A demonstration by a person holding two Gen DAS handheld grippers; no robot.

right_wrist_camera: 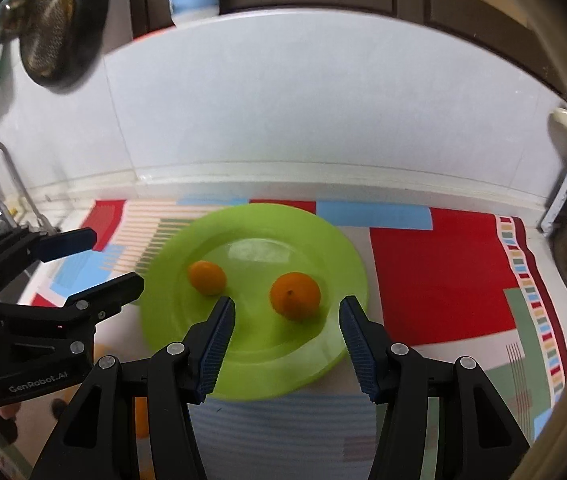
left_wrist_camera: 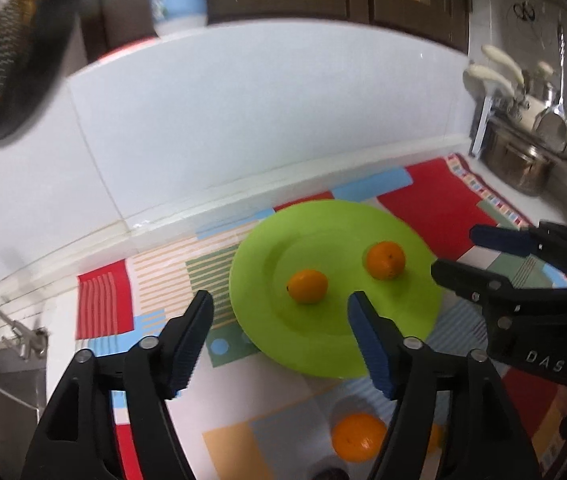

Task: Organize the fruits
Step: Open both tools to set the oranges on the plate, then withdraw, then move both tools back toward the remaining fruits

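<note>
A lime-green plate (left_wrist_camera: 267, 248) (right_wrist_camera: 339, 264) lies on a patchwork mat and carries two oranges. In the left wrist view the nearer orange (left_wrist_camera: 307, 286) sits just beyond my left gripper (left_wrist_camera: 281, 300), which is open with nothing between its pads. The other orange (left_wrist_camera: 385, 260) (right_wrist_camera: 294, 295) lies just past the tips of my right gripper (right_wrist_camera: 286, 306), also open and touching nothing. A third orange (left_wrist_camera: 357, 436) rests on the mat below the left gripper, off the plate. Each gripper shows in the other's view: the right gripper (left_wrist_camera: 457, 254) and the left gripper (right_wrist_camera: 115, 258).
The patchwork mat (right_wrist_camera: 443, 272) covers the counter up to a white tiled wall (left_wrist_camera: 243, 120). A steel pot (left_wrist_camera: 519, 164) and hanging utensils stand at the right end. A sink with a tap (left_wrist_camera: 11, 332) is at the left. A dark pan (right_wrist_camera: 59, 24) hangs above.
</note>
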